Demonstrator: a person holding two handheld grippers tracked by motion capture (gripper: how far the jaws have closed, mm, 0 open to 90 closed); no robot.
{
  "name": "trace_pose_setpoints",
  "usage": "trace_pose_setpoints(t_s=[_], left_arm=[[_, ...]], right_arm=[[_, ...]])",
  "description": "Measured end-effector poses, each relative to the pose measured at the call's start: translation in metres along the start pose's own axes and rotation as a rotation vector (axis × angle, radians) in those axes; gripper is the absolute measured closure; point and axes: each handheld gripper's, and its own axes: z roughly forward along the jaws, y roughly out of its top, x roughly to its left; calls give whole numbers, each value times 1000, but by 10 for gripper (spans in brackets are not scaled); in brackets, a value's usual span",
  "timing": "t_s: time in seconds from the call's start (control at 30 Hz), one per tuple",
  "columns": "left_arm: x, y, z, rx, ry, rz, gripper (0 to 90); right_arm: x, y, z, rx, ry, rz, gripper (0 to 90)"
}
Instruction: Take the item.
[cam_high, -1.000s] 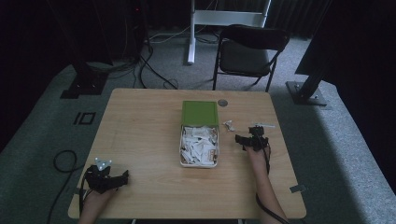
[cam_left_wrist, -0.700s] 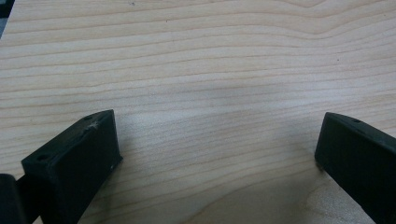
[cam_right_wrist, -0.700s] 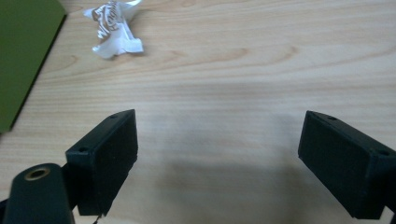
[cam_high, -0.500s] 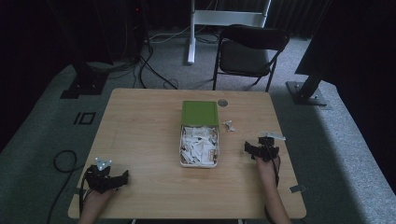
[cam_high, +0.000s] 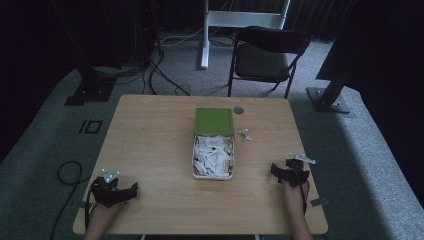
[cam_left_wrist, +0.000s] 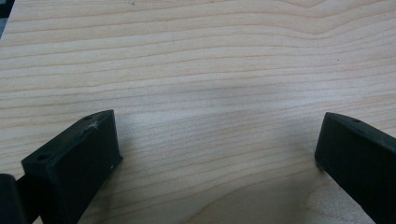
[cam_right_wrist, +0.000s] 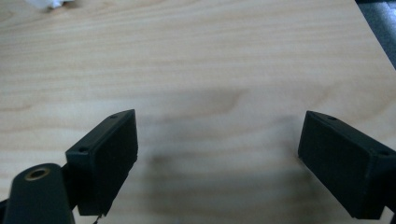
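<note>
Pale wooden table — dim, cable-strewn room

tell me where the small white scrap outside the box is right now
In the high view the white scrap lies on the table just right of the open box, near its green lid.

Two grippers low on the table, a box between them

We held the left gripper near the table's front left corner and the right gripper by its right edge — both well apart from the open green-lidded box of white packets; a small white scrap lay just beside it.
</note>
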Motion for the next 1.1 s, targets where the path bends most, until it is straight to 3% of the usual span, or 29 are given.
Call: trace_pose_setpoints(t_s=[0.37, 0.67, 1.1], left_arm=[[0, 0, 0, 2, 0, 2, 6], [0, 0, 0, 2, 0, 2, 6], [0, 0, 0, 2, 0, 2, 6]], right_arm=[[-16, -23, -21, -9, -13, -1, 118], [-25, -40, -34, -28, -54, -3, 118], [-23, -58, -52, -71, -77, -61, 118]])
